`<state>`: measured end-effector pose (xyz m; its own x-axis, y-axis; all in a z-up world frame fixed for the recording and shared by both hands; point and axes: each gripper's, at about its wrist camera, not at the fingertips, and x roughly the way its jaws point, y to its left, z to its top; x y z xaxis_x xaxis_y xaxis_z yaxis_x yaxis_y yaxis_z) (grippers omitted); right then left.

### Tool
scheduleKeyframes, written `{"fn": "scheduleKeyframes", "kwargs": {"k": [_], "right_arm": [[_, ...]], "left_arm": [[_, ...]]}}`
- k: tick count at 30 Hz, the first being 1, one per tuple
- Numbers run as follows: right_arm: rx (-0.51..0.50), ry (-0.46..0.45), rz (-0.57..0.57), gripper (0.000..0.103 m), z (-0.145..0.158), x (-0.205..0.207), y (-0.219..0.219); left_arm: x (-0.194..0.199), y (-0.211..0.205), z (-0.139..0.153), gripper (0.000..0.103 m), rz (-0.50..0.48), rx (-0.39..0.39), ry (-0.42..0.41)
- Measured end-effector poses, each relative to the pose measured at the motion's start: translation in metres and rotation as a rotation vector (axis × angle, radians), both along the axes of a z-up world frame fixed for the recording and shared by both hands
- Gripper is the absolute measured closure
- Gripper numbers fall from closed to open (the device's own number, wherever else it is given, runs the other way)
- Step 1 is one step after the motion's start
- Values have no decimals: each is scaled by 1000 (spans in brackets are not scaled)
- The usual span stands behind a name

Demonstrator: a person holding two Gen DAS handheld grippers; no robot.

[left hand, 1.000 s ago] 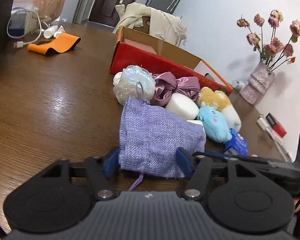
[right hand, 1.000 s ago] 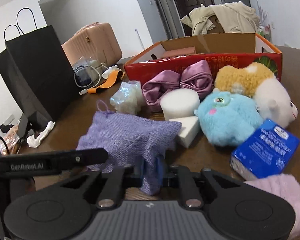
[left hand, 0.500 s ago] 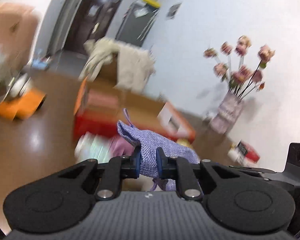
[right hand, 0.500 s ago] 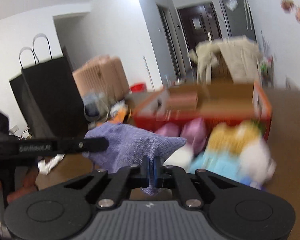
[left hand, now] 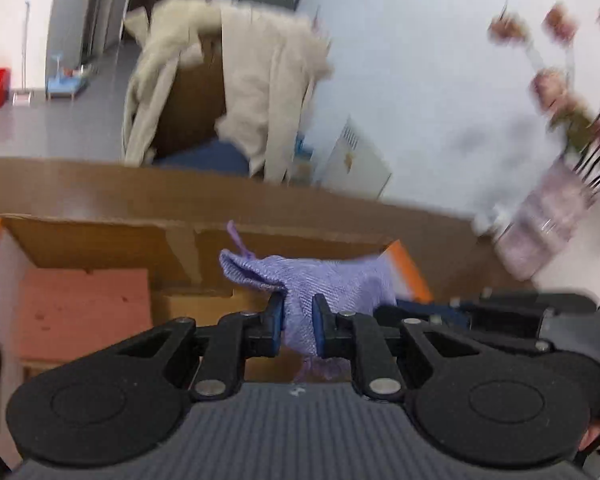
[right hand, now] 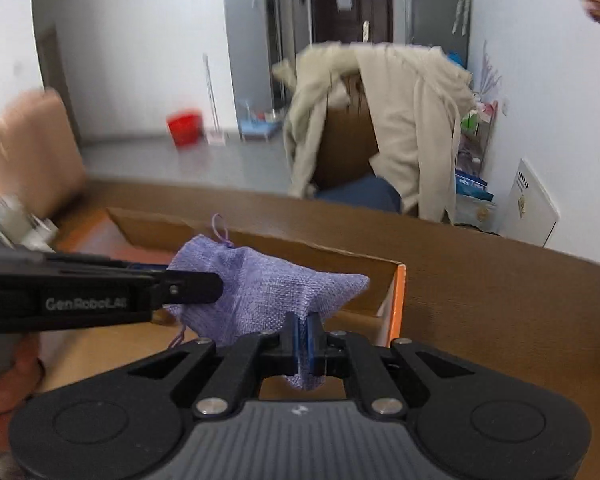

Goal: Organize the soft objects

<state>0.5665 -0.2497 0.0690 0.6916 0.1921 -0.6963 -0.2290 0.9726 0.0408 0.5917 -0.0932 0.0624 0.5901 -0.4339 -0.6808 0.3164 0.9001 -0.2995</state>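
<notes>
A lilac woven drawstring pouch [left hand: 316, 280] hangs in the air over the open cardboard box [left hand: 100, 240] with orange edges. My left gripper [left hand: 297, 322] is shut on the pouch's left part. My right gripper [right hand: 302, 338] is shut on its right corner [right hand: 260, 292]. In the right wrist view the left gripper's black finger [right hand: 188, 286] reaches in from the left against the pouch, and the box [right hand: 398, 292] lies beneath. The other soft toys are out of view.
Inside the box lies a pink slab [left hand: 84, 304]. A chair draped with a beige coat [right hand: 384, 120] stands behind the brown table [right hand: 500, 300]. A vase of dried roses [left hand: 548, 216] stands at the far right of the table.
Both grippers have lifted the pouch off the table and carried it forward over the open box. The left gripper, open around the pouch a second ago, is now shut on it.
</notes>
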Motion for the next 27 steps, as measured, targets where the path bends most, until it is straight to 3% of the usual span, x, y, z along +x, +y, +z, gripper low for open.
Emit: {"fn": "scheduleKeyframes", "kwargs": {"k": [2,3,5,7,11,16,21,23,27], "right_arm": [[-50,4,-8,87,-10,15,6],[-74,-4,-12,87,-14,18,9],[-82,-17,-27,83,-17,20,9],[-69,-25,-30,79,-19,15,8],[-50,-53,-47,78,-3,-5,2],[-32,-132,-61,68,49,-54,-6],[-53,-221,-34,58,100,-127,-3],[-44,-252,-20,49,115,-159,-5],[-17,-297,14,46,132,-225,-7]], "left_arm": [[7,-7,-10,84,0,63,-16],[6,-8,-13,76,-21,93,-26],[4,-3,-15,71,-15,101,-37],[-2,3,-11,64,-16,102,-48],[-23,15,17,60,-9,148,-108],[-70,41,73,48,12,158,-199],[-143,77,127,33,50,153,-298],[-175,90,142,29,64,153,-335],[-250,118,161,20,99,137,-425]]}}
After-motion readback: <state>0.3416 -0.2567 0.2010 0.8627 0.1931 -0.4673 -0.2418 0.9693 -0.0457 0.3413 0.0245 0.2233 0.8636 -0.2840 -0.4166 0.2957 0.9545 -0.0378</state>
